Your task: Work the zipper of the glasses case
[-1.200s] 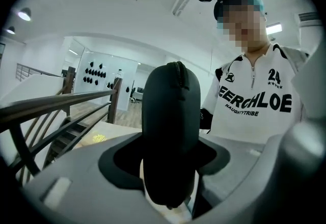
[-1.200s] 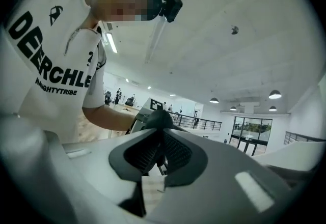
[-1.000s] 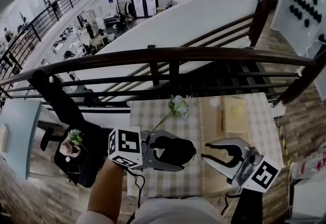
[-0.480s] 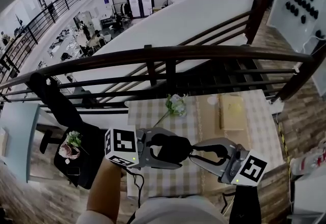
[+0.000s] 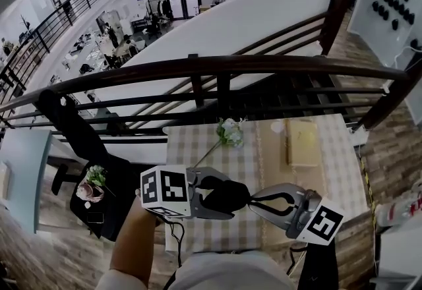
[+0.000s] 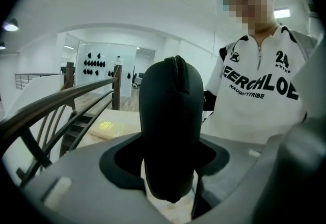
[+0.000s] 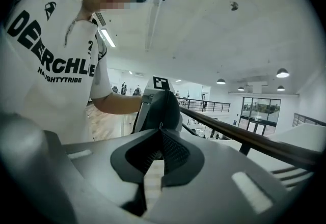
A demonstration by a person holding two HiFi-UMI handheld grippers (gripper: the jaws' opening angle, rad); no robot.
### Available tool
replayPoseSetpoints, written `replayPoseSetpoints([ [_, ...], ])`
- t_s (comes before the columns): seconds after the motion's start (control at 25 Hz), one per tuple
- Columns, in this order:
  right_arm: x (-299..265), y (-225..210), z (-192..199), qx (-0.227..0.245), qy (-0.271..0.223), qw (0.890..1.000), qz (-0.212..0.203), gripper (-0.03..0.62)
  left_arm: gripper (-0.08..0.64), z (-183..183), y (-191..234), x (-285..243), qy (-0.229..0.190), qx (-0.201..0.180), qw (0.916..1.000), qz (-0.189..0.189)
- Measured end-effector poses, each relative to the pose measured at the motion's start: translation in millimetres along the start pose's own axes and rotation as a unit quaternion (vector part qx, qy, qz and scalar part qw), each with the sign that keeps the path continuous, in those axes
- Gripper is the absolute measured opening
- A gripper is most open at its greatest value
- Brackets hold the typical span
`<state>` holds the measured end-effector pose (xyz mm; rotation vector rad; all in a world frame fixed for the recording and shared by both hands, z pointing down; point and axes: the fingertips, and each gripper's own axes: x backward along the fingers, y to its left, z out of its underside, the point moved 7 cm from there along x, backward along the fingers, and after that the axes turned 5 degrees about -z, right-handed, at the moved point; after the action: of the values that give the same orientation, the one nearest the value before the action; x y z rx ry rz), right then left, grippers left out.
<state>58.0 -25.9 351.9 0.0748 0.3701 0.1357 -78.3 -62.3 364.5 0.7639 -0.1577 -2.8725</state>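
Glasses case (image 5: 224,195), black with its zip seam closed so nothing inside shows, is clamped across its middle by the left gripper (image 5: 232,200) above the 6 o'clock edge of the checked table (image 5: 198,150). The right gripper (image 5: 253,202), at the case's 3 o'clock end, has just been closing and pinches the zipper pull (image 7: 160,127). Flowers (image 5: 230,134) lie at 12 o'clock, a pale flat box (image 5: 302,144) lies at 1 o'clock, and a dark railing (image 5: 217,68) beyond overlooks an open office floor.

right tool (image 5: 251,200) moved in to glasses case (image 5: 224,195), jaws just closed on zipper pull (image 7: 161,126)
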Motion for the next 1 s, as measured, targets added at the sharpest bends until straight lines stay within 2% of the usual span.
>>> replayPoseSetpoints([
  [0.08, -0.8, 1.1, 7.7, -0.006, 0.022, 1.000, -0.005, 0.031, 0.258, 5.4, 1.0, -3.7, 0.032, -0.010, 0.9994, -0.012],
  [0.32, -5.9, 2.1, 20.3, -0.033, 0.014, 0.999, -0.017, 0.029, 0.256, 17.2, 1.3, -10.9, 0.100, -0.031, 0.9939, -0.035],
  [0.48, -2.0, 0.6, 26.6, -0.061, -0.027, 0.998, -0.020, 0.028, 0.255, 25.7, 1.8, -15.9, 0.145, -0.050, 0.9866, -0.056],
  [0.64, -1.3, -2.2, 32.8, -0.094, -0.043, 0.994, -0.022, 0.028, 0.253, 28.2, 1.4, -18.0, 0.173, -0.071, 0.9792, -0.079],
  [0.72, 1.6, -4.4, 33.1, -0.111, -0.070, 0.991, -0.014, 0.028, 0.255, 26.6, 1.7, -15.2, 0.139, -0.091, 0.9816, -0.094],
  [0.8, 7.1, -7.4, 26.1, -0.116, -0.104, 0.988, -0.006, 0.028, 0.259, 24.0, 3.2, -13.9, 0.067, -0.123, 0.9828, -0.121],
  [0.88, 11.9, -10.7, 18.5, -0.112, -0.124, 0.986, 0.000, 0.029, 0.270, 22.1, 3.2, -14.7, -0.002, -0.144, 0.9787, -0.146],
  [1.0, 12.1, -12.1, 7.7, -0.097, -0.137, 0.986, 0.010, 0.029, 0.316, 12.5, -3.1, -16.8, -0.083, -0.144, 0.9741, -0.153],
])
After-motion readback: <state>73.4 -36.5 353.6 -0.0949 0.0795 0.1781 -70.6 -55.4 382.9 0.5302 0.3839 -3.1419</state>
